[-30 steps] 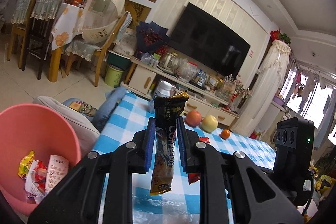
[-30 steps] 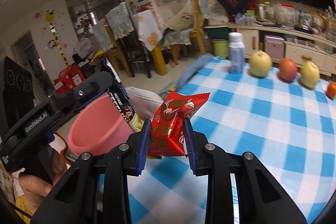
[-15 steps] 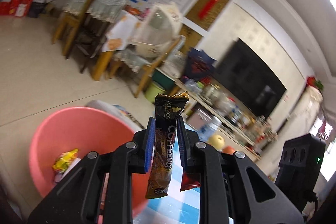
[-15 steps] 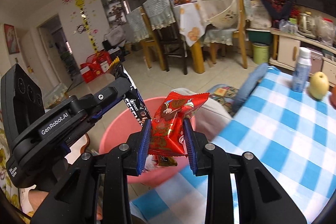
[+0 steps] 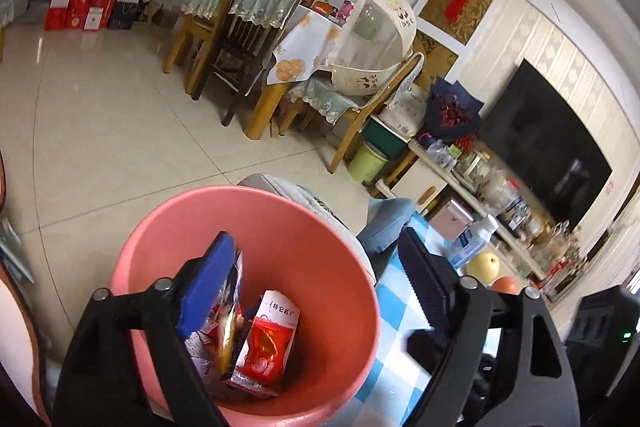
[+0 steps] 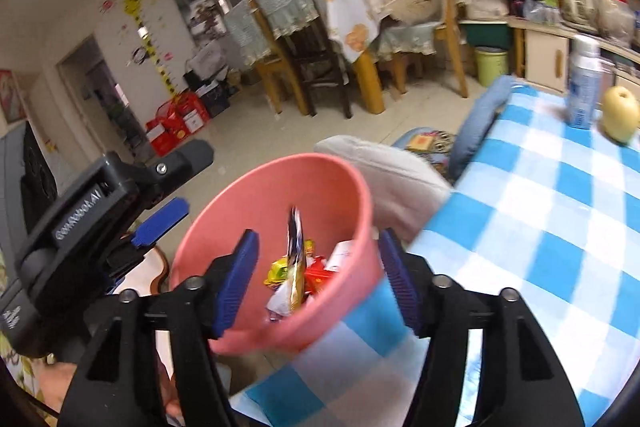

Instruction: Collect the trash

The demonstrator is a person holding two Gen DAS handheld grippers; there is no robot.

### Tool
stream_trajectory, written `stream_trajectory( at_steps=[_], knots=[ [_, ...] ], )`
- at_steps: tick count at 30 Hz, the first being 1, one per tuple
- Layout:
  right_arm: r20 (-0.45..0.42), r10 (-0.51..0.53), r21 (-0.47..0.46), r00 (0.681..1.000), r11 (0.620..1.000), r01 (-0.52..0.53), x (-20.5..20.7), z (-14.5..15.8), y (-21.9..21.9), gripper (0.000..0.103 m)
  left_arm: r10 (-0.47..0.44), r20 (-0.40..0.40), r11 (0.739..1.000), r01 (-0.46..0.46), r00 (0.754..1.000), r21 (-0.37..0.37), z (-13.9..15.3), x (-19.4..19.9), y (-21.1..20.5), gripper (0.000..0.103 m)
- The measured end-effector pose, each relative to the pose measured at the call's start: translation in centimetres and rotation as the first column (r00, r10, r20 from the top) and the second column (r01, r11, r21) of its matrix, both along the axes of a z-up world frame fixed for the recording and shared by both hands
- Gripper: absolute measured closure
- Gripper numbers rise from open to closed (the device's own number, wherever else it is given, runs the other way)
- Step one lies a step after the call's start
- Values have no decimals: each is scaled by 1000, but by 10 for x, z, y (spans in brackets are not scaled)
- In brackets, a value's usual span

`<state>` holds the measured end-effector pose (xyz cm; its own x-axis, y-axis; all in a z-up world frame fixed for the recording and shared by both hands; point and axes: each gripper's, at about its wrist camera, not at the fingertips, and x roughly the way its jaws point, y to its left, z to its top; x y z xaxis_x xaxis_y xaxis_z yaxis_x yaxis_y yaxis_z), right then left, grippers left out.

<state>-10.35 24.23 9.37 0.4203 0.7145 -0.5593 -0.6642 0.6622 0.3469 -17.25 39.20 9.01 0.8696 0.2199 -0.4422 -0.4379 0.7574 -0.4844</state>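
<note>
A heap of wrappers (image 5: 256,343) is seen inside the pink bin (image 5: 320,227), which stands just beside the edge of the blue-checked table (image 6: 540,227). Above the bin the left gripper (image 5: 320,287) is spread wide and opening, nothing pressed between its pads. The right gripper (image 6: 316,267) is likewise opening, a narrow wrapper (image 6: 295,259) seen loose between its parted pads.

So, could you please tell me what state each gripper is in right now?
Left gripper: jaws opening, nothing held, over the pink bin.
Right gripper: jaws opening, nothing gripped; a wrapper is dropping into the bin.
</note>
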Motion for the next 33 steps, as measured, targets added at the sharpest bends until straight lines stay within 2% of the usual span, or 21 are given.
stream_trajectory(
  at_steps=[4,7,13,20,22,25,33],
  knots=[
    [19,-81,-15,997,997,81,-4,3,-34,25,-28,-38,997,31,999,67,2,8,-13,11],
    [25,-130,-34,991,991,131,-7,1,-54,22,-48,-82,990,58,995,126,2,12,-30,7],
    [32,-207,-65,978,976,209,-14,-2,-96,21,-102,-148,972,130,984,194,3,20,-64,6],
    [91,-277,-104,957,953,286,-32,1,-134,21,-149,-189,936,200,971,288,6,27,-100,5],
    [114,-293,-118,949,945,306,-38,2,-144,18,-159,-195,927,215,968,309,7,27,-111,4],
    [154,-320,-132,935,931,341,-48,3,-161,16,-184,-201,912,244,962,330,8,28,-127,4],
    [187,-376,-137,907,905,403,-68,5,-197,16,-217,-224,879,290,950,378,10,27,-168,4]
  ],
)
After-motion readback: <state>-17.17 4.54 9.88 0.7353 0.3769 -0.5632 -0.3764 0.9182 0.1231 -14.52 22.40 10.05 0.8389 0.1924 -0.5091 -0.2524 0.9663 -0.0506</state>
